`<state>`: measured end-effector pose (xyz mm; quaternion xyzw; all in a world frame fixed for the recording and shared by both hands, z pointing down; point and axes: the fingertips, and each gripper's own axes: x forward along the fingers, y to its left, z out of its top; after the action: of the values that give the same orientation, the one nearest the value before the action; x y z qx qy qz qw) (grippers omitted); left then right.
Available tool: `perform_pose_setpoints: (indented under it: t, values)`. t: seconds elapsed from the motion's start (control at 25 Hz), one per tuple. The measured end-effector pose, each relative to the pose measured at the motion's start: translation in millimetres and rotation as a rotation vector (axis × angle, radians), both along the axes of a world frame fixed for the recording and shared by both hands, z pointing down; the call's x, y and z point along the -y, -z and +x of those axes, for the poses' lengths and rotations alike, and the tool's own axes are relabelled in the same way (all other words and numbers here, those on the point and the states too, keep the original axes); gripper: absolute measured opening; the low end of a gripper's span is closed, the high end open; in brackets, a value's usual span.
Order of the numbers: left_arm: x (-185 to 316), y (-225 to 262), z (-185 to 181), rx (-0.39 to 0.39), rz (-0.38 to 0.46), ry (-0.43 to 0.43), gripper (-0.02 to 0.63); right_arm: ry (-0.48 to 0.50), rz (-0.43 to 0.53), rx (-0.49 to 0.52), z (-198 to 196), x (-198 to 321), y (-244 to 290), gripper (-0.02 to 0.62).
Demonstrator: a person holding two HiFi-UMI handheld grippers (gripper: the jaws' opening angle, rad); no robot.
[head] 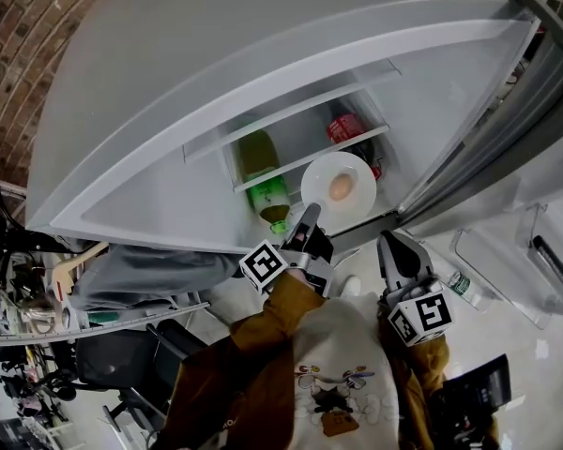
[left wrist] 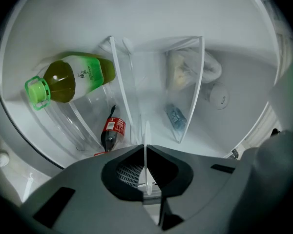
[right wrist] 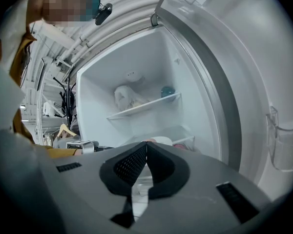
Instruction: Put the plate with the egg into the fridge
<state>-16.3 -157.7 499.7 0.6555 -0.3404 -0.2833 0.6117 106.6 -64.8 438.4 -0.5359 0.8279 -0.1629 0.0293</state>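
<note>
A white plate (head: 321, 178) carrying a brown egg (head: 340, 187) hovers at the open fridge, just in front of a glass shelf (head: 305, 162). My left gripper (head: 310, 212) is shut on the plate's near rim. In the left gripper view the plate (left wrist: 146, 140) shows edge-on, pinched between the jaws of the left gripper (left wrist: 146, 149), and the egg is hidden. My right gripper (head: 391, 244) hangs back to the right of the plate, shut and holding nothing. In the right gripper view the right gripper (right wrist: 146, 144) has its jaws together, and the plate (right wrist: 162, 141) peeks over them.
A green bottle (head: 263, 172) lies on the shelf left of the plate, and a red package (head: 345, 127) sits behind it. Deeper inside are a small cola bottle (left wrist: 110, 133) and a white bag (right wrist: 127, 97). The open door (right wrist: 278, 130) stands at the right.
</note>
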Motion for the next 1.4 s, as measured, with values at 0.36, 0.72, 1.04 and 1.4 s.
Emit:
perform_pose_setpoints:
  t: [0.36,0.72,1.04,1.4]
  values:
    - [11.1,-11.5,-30.8,0.046,-0.014,0.082,0.018,0.038,-0.003,-0.014,-8.5,1.3,0.5,0.003]
    - [26.4,-16.5,-35.4,0.006,-0.034,0.122,0.018,0.043,-0.006,-0.026,-9.8,2.2,1.2,0.003]
    - [45.5,-23.5,-54.6,0.013,-0.074,0.194,0.018,0.04,-0.003,-0.029,-9.4,4.7,2.4,0.003]
    - [57.5,-21.7,-63.8,0.053,-0.09,0.276,0.018,0.04,0.001,-0.029,-11.2,6.4,3.8,0.003]
